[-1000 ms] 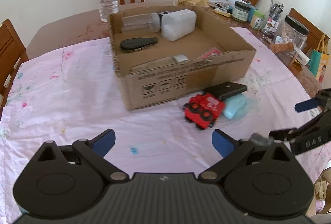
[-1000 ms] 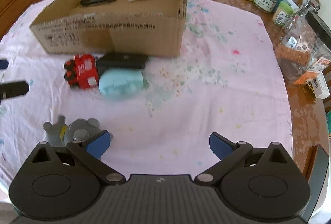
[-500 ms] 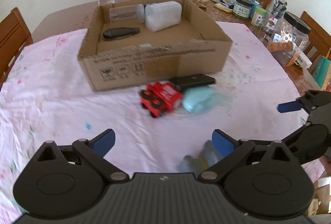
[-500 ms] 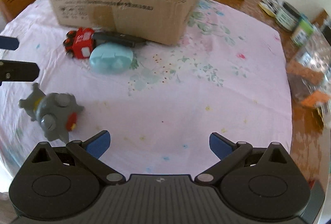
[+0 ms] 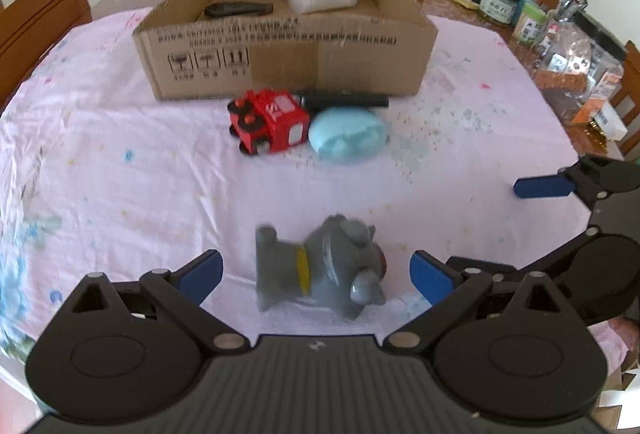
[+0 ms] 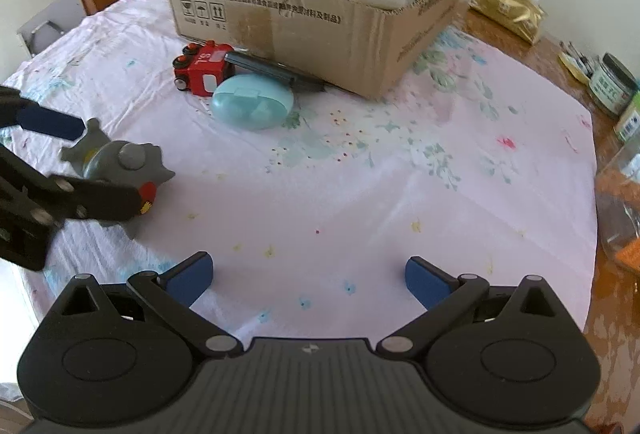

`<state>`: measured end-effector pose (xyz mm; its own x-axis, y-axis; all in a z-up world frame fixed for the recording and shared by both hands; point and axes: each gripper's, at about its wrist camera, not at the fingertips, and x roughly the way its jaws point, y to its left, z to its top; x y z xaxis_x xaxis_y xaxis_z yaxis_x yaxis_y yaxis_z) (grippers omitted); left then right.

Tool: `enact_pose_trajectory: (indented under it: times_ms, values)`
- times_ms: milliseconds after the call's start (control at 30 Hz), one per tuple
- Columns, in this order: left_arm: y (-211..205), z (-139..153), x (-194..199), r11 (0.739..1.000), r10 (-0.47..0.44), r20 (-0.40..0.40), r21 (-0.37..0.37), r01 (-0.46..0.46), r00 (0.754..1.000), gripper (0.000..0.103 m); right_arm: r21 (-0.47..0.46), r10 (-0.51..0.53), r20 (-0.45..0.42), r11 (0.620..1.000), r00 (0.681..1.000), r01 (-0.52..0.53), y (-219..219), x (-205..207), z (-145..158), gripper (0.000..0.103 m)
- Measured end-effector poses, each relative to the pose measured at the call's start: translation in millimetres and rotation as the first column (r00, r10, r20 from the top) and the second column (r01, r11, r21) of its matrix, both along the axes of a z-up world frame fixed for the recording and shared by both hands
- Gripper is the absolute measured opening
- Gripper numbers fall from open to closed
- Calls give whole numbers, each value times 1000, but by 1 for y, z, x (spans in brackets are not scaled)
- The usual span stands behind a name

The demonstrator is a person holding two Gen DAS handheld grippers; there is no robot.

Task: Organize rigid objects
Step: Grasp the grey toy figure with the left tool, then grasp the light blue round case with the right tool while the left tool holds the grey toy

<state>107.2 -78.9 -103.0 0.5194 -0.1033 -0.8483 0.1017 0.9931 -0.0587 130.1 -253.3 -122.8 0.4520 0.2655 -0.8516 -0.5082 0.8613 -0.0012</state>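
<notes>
left gripper point(image 5: 316, 274) spread astride grey toy point(image 5: 324, 272)

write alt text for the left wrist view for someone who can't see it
The open left gripper frames a grey toy figure lying on its side on a pink floral tablecloth. Beyond it, a red toy truck, a light blue case and a flat black object sit before a cardboard box; the open right gripper enters at right.

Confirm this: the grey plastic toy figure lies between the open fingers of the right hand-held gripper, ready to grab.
Wrong gripper. The left wrist view shows the grey plastic toy figure between the open fingers of the left hand-held gripper; the right hand-held gripper is open over bare cloth.
</notes>
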Motion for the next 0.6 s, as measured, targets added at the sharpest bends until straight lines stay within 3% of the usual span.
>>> enact_pose_trajectory:
  times_ms: [267,400,600]
  values:
    - [-5,-6,0,999,44,22,5,-44,999,94,21,1,34,1000,999,-2,-3,-5,-1,103]
    - [-5,-8,-1,999,41,12,-7,-41,999,74,18,-8,28,1000,1000,7,-2,-4,-1,103]
    - [9,-7,1,1000,27,20,6,-27,999,74,8,-48,13,999,999,48,3,-2,0,103]
